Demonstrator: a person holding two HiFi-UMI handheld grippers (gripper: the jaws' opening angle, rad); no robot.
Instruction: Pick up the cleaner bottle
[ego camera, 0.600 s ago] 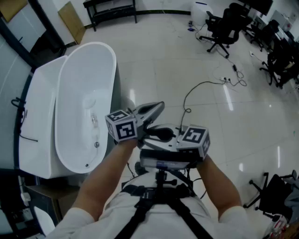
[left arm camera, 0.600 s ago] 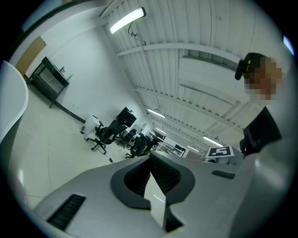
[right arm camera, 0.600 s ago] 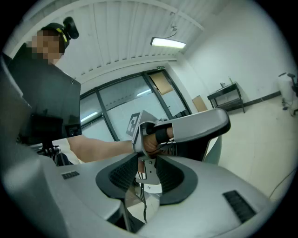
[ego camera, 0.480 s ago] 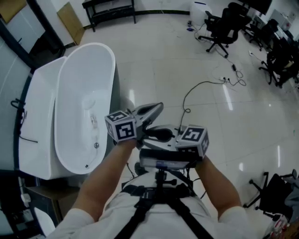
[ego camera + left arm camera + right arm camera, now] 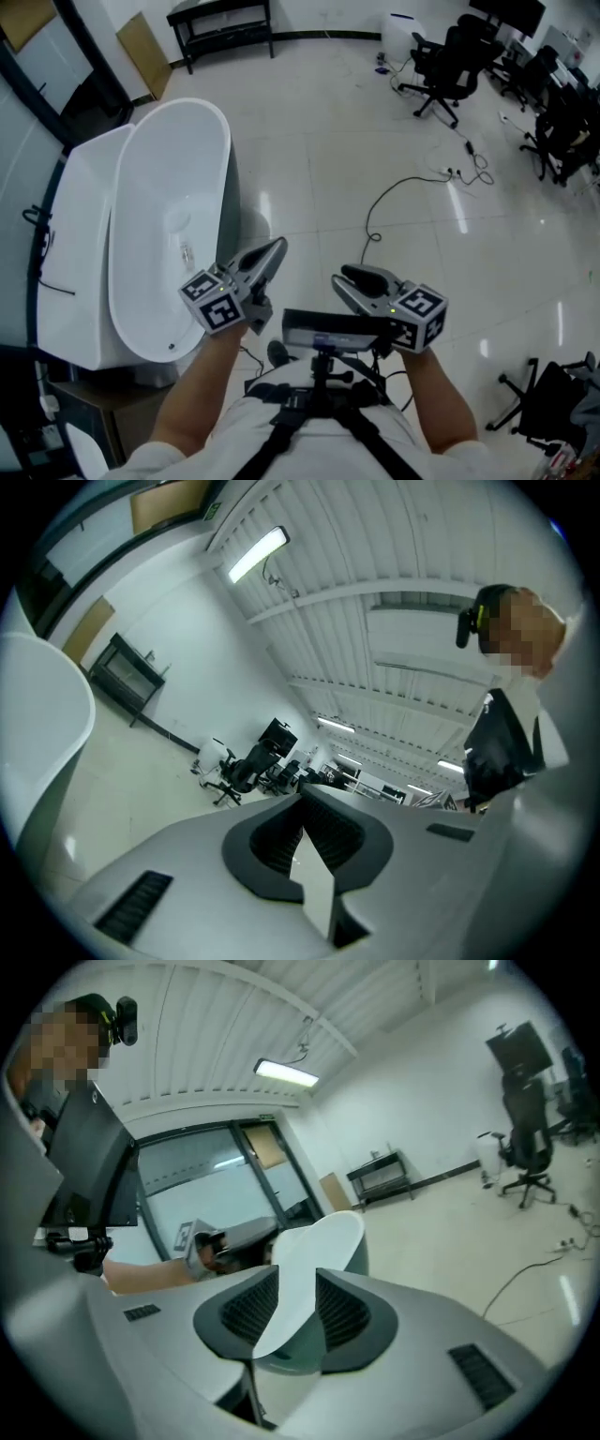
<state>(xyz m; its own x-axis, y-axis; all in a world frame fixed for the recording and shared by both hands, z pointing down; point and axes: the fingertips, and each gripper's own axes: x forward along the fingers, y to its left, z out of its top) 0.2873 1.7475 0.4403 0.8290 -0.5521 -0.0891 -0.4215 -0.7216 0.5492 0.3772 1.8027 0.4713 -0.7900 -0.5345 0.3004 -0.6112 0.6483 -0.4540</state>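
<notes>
**Both grippers closed and empty; cleaner bottle not seen**

The left gripper (image 5: 276, 248) is held out in front of the chest. Its jaws are brought together at the tips and nothing is caught between them. The right gripper (image 5: 345, 279) is held beside it, a clear gap apart. Its jaws are drawn in as far as they go and are likewise empty. A white bathtub (image 5: 155, 159) is seen just to the left of the left gripper, lower down. Office chairs (image 5: 441, 66) are seen far ahead and to the right of the right gripper. The cleaner bottle cannot be made out in any view.
</notes>
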